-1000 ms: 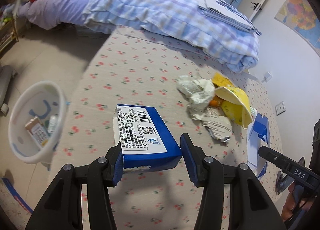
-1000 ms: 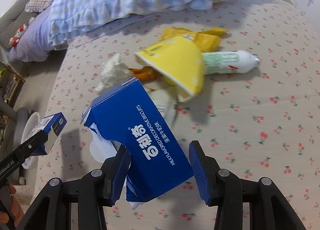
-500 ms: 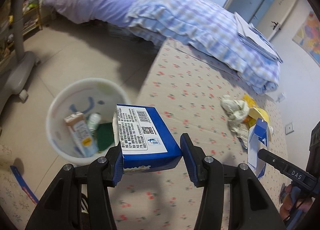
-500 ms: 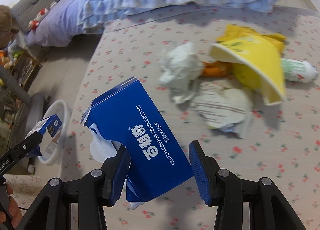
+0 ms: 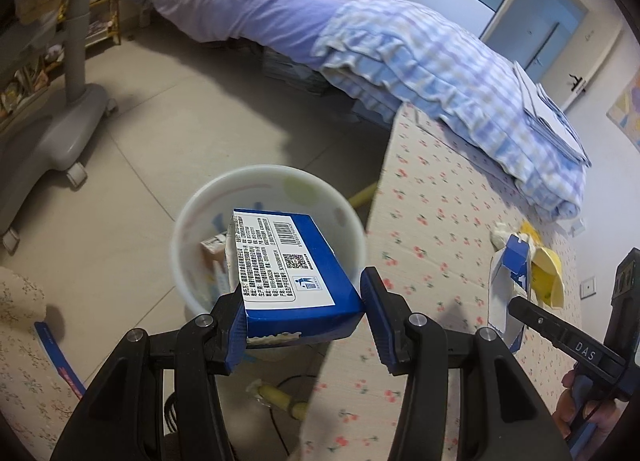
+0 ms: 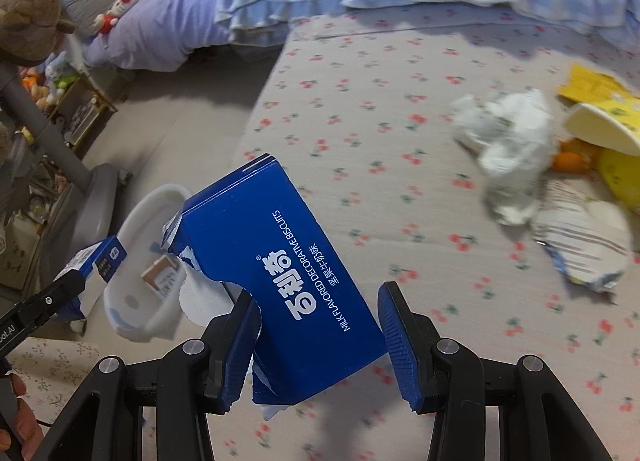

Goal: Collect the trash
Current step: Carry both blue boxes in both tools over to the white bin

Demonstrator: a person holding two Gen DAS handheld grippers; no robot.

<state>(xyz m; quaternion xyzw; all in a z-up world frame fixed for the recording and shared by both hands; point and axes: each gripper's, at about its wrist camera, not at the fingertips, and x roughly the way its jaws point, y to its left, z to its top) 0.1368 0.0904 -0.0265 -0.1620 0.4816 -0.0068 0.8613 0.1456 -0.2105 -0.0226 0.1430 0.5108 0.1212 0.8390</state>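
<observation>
My left gripper (image 5: 302, 301) is shut on a blue box with a white printed label (image 5: 288, 261). The box hangs over the white trash bin (image 5: 280, 169) on the floor, left of the table edge. A carton lies inside the bin (image 5: 212, 247). My right gripper (image 6: 316, 301) is shut on a torn blue biscuit box (image 6: 256, 229) above the cherry-print tablecloth (image 6: 360, 121) near its left edge. The bin (image 6: 136, 217) shows to its left. More trash lies on the cloth: crumpled tissue (image 6: 508, 141), a yellow paper bowl (image 6: 600, 129), a striped wrapper (image 6: 580, 241).
A bed with a plaid quilt (image 5: 440, 73) runs behind the table. A grey wheeled stand (image 5: 60, 129) sits on the tiled floor at left. A cable and a yellow object (image 5: 280, 395) lie on the floor under the table edge. Hands grip both handles.
Both grippers have swung left, away from the trash pile, each still holding its box. The bin has come from the left edge to right under the left gripper's box.
</observation>
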